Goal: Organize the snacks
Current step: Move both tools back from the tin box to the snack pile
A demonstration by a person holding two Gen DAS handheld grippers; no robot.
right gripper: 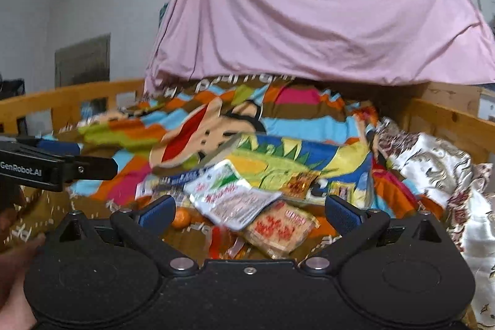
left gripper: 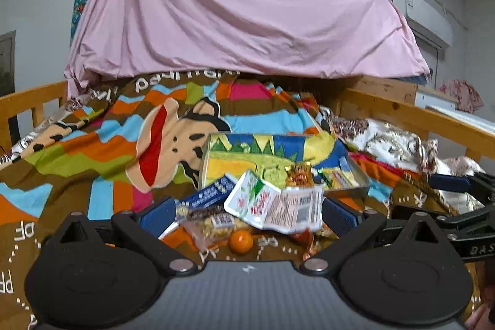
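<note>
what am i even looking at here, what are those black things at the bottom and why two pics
Each picture comes from a camera mounted on a hand-held gripper, looking along its two blue-padded fingers. One shows the left gripper, the other the right gripper; a person holds one in each hand. Both are open and hold nothing. Ahead, on a colourful blanket on a wooden bed, lies a pile of snacks: a white packet, a small orange, a red-printed packet. Behind them sits a shallow tin with a few snacks inside. A pink sheet hangs behind.
</note>
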